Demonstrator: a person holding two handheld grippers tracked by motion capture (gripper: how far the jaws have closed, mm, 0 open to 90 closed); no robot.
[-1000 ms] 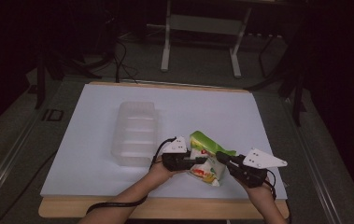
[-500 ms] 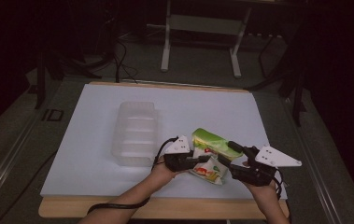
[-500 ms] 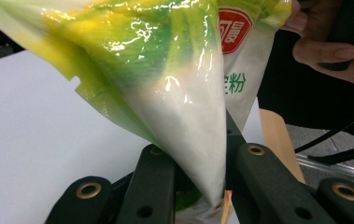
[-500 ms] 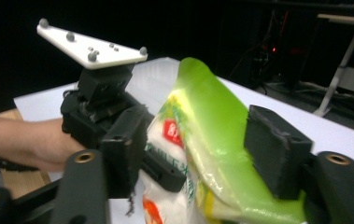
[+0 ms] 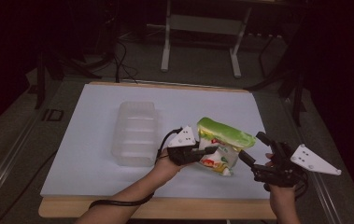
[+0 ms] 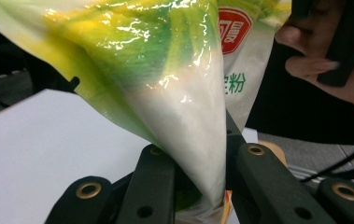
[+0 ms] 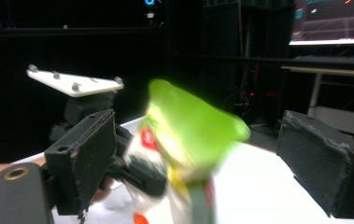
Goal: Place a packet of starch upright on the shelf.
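Green-and-white plastic pouch (image 5: pixel 219 147) is off the bench (image 5: pixel 95 172), hanging in the air near the front edge, between the two hands. Left tool (image 5: pixel 201 151) is clamped on it: in the left gripper view the film (image 6: pixel 184 116) is pinched tight between the two black jaws at the pouch's lower end. Right tool (image 5: pixel 253 151) has just been opening; its jaws stand wide apart with nothing pressed between them, clear of the pouch's right side. In the right gripper view the pouch (image 7: pixel 184 140) sits ahead between the spread jaws, blurred, no contact.

Progress, my read: pickup is done, the two-tool grip is down to one, left tool carries the load alone. Clear lidded container (image 5: pixel 136 133) sits on the bench to the left of the pouch, well apart from it, untouched. Looks like the likely destination, but can't confirm. Can't tell if the lid is latched. Left to do: move the pouch over and set it down or in; nothing placed yet.
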